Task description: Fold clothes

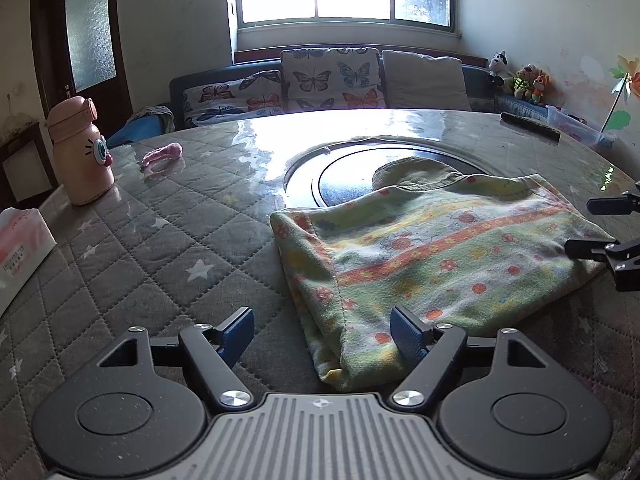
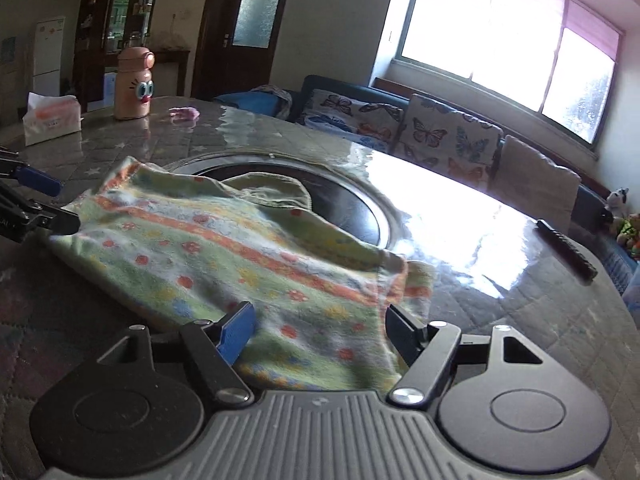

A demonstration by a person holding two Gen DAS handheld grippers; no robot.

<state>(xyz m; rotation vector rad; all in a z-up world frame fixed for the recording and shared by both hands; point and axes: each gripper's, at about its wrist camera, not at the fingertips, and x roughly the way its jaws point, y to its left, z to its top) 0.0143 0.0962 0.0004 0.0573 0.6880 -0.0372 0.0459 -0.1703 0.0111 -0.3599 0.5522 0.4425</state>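
Left wrist view: the left tool [image 1: 322,334] stands wide, jaws apart over the near corner of the folded cloth [image 1: 432,248] lying on the quilted worktop [image 1: 160,232]; the right tool [image 1: 600,226] shows at the cloth's far edge.

Right wrist view: the right tool [image 2: 320,332] stands wide over the cloth's [image 2: 248,256] near edge, gripping nothing. Only here: a fridge [image 2: 48,52] and a cabinet [image 2: 120,8].

No legible text on anything

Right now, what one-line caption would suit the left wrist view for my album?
Open left fingers poised over the folded green floral cloth on the quilted grey table.
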